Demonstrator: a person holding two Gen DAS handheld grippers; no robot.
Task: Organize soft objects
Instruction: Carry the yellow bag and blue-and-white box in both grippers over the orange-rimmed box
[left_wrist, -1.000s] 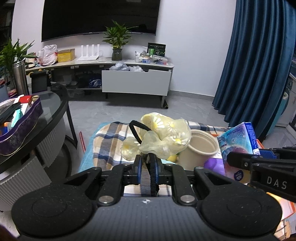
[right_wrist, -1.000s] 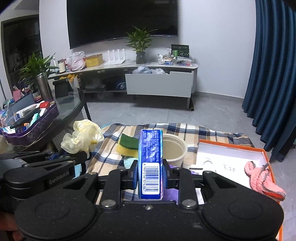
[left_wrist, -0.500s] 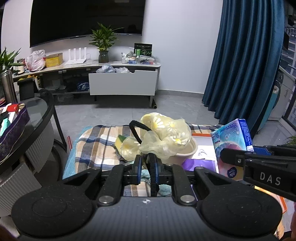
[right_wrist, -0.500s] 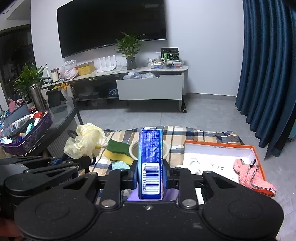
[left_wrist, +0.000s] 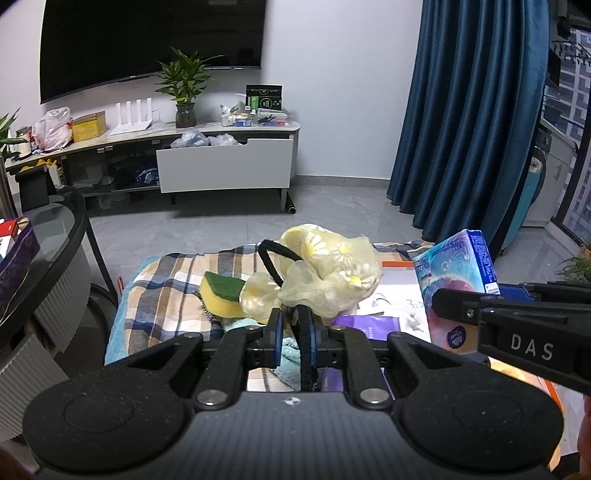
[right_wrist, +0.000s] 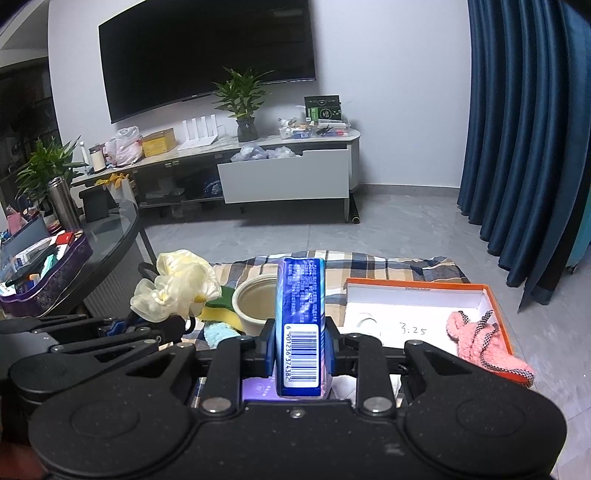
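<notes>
Two handheld grippers are in view, each carrying one item. The left gripper (left_wrist: 291, 317) has its jaws pinched on one pale yellow scrunchie (left_wrist: 328, 275), a gauzy ruffled fabric printed with white daisies, with a black elastic loop arching out of its left side; it is held in the air above the plaid cloth (left_wrist: 166, 291). The right gripper (right_wrist: 301, 332) has its jaws clamped on the two sides of one blue tissue pack (right_wrist: 301, 321), standing upright with a barcode label facing the camera, its wrapper glossy and printed in white text; it too is held clear of the surface. The two grippers sit side by side, near each other. Below them the plaid cloth carries one yellow sponge with a green scouring face (left_wrist: 221, 291), one cream round container (right_wrist: 256, 302) open at the top, one light blue fluffy cloth (right_wrist: 218, 334) just beside the sponge, and one purple packet (left_wrist: 367, 325) partly hidden behind the jaws. One orange-rimmed box lid (right_wrist: 417, 286) with a white interior lies to the right on the cloth; inside it rests one pink fluffy item with black-and-white trim (right_wrist: 484, 347), crumpled against the right wall, with handwriting on the white floor of the lid. One round glass worktop (right_wrist: 114, 240) stands at left.
</notes>
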